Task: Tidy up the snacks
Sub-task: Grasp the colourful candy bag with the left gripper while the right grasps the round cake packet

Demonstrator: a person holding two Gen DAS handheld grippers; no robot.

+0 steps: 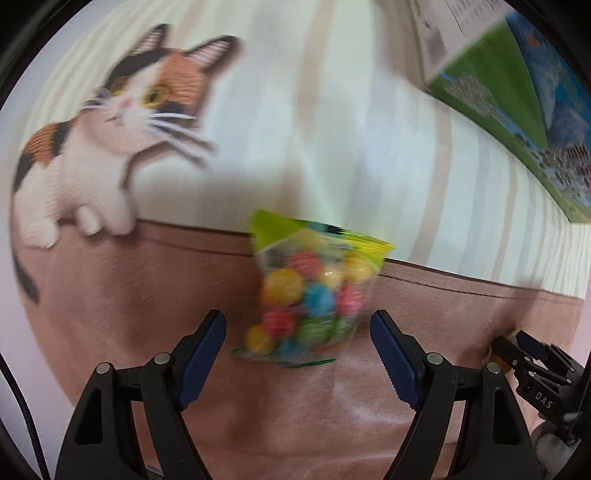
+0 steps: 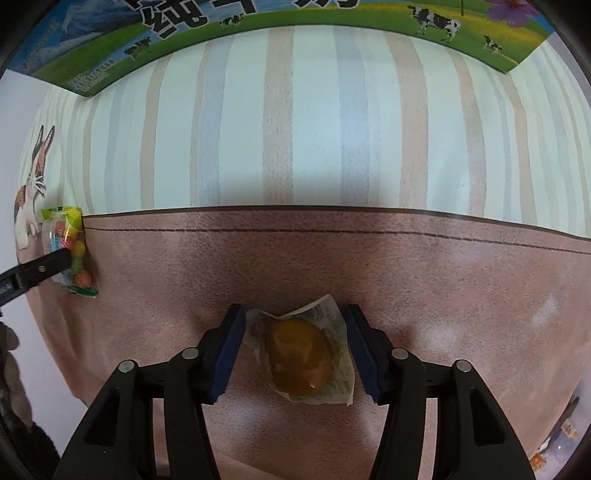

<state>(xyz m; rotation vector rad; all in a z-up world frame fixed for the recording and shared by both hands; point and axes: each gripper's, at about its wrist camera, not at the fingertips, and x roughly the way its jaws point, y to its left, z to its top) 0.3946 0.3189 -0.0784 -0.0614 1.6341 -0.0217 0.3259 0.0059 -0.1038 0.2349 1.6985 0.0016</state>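
Candy bag [image 1: 312, 291]: light, crinkly, slippery; take it mid-body. Left gripper [image 1: 298, 354] apart around it (not touching). Right gripper [image 2: 295, 350] apart beside wrapped snack [image 2: 301, 356].

Striped cloth [image 2: 295, 122] with calico cat print [image 1: 110, 136] over pink-brown tabletop [image 2: 332, 258]; green milk carton [image 1: 495, 77] lying at far edge.

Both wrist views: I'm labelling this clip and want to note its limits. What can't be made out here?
- Candy bag: left wrist view is motion-blurred, so its print is unreadable; in the right wrist view the left gripper's finger crosses it.
- Green carton: cut off by the top edge in the right wrist view, so its lettering is partial.
- Wrapped yellow snack: label print too small to read.
- Right gripper: whether its pads touch the wrapper is unclear.
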